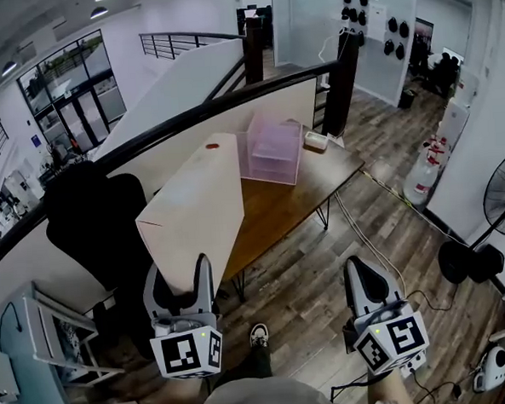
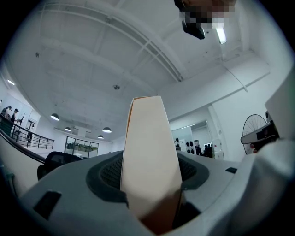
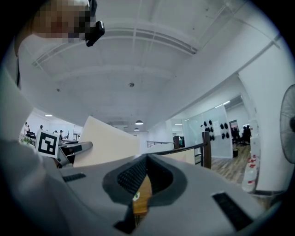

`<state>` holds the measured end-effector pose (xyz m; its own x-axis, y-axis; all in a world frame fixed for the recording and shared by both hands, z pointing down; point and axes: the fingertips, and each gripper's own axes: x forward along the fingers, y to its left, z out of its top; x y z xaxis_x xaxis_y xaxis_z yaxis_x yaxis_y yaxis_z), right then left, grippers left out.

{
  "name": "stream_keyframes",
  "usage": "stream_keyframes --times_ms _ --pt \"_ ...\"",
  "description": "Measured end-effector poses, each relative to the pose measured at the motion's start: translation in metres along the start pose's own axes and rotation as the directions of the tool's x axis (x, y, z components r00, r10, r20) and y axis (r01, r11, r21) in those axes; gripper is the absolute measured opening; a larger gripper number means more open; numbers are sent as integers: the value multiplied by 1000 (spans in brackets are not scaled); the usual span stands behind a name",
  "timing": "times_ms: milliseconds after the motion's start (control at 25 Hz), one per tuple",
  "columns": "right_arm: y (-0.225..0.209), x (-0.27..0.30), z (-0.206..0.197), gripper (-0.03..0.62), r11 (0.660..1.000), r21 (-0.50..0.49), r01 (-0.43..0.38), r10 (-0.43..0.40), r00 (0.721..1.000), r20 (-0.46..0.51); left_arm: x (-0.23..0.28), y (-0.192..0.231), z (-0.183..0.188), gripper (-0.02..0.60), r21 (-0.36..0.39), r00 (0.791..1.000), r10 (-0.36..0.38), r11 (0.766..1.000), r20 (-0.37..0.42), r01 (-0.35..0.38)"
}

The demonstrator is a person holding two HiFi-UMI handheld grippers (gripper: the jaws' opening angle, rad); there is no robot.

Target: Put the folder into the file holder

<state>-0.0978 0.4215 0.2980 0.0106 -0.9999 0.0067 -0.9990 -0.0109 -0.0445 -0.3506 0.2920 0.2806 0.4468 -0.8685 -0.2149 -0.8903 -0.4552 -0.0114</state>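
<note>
By the dark railing [image 1: 229,100], table [image 1: 283,208]: brown wooden top on thin black legs, standing on plank flooring, ahead of the person.
Chair [image 1: 91,219]: black, high-backed, at the left end of the table, partly behind the folder.
Folder [image 1: 198,213]: large, cream-coloured and thick like a box file, carried upright in the air in front of the table's near left end, its lower edge between the left claw's jaws. In the left gripper view its narrow edge [image 2: 147,133] rises straight up from the jaws. In the right gripper view its broad face [image 3: 103,143] shows at the left.
File holder [image 1: 275,148]: translucent pink box on the far part of the table near the railing, well apart from the folder.
Fan [image 1: 504,194]: black standing fan at the right edge of the room.
Left claw [image 1: 180,270]: jaws [image 2: 150,168] held fairly wide and clamped on the folder's lower edge, the pads pressing both faces.
Right claw [image 1: 365,277]: over the floor right of the table, jaw tips [image 3: 146,159] brought together, nothing between them, apart from the folder.
Shoe [image 1: 259,334]: white and black, on the floor between the two claws.
</note>
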Motion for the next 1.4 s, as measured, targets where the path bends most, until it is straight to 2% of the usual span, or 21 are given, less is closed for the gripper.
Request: stream_keyframes --times_ms 440,720,880,1120,1400 --pt "-49 158 11 3 1000 -1 20 -20 999 -27 164 28 -24 285 -19 1000 -14 1000 1 14" --pt "-58 249 8 3 1000 -1 16 -16 999 -31 244 55 -42 285 -24 1000 -24 999 18 25" --pt "-62 279 3 3 1000 1 12 -12 999 -49 275 65 -46 286 -27 999 -28 999 17 28" --pt "-94 312 -3 3 999 11 51 -50 997 -54 320 60 -52 285 -37 998 -39 998 44 41" --pt "-142 365 -10 3 1000 5 4 -4 999 -50 379 39 -73 286 -27 998 -6 1000 55 7"
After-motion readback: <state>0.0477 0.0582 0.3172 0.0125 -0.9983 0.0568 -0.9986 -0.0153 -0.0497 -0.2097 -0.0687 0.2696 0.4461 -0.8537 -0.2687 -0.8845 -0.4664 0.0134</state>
